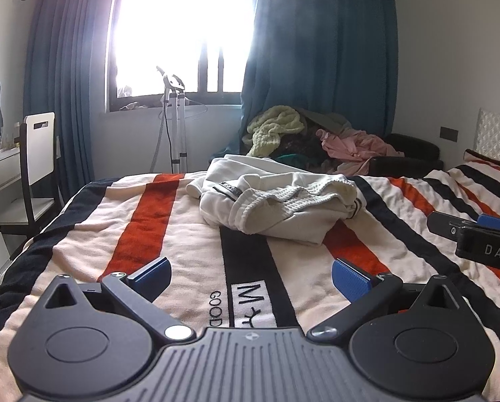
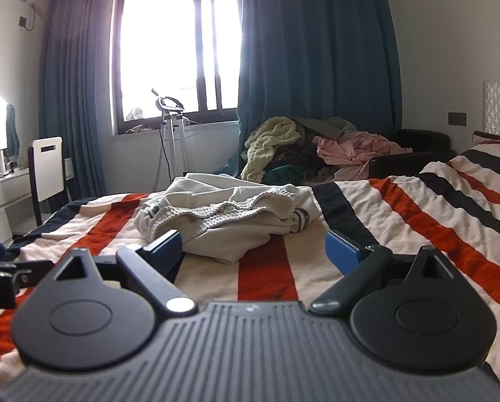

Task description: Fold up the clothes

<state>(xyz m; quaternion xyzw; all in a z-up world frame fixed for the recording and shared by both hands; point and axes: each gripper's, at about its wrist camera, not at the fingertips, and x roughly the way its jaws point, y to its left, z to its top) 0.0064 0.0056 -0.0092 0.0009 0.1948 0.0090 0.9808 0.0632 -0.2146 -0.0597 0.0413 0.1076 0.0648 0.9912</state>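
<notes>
A cream-white garment (image 1: 273,201) with ribbed cuffs lies crumpled on the striped blanket (image 1: 169,261) of the bed, ahead of both grippers. It also shows in the right wrist view (image 2: 230,214). My left gripper (image 1: 251,276) is open and empty, low over the blanket, short of the garment. My right gripper (image 2: 253,249) is open and empty, just in front of the garment's near edge. The right gripper also shows at the right edge of the left wrist view (image 1: 477,234).
A heap of clothes (image 2: 317,147) sits on a dark chair beyond the bed. A garment steamer stand (image 1: 176,117) is under the window. A white chair (image 1: 37,154) and desk stand at left. The striped blanket (image 2: 417,221) runs to the headboard at right.
</notes>
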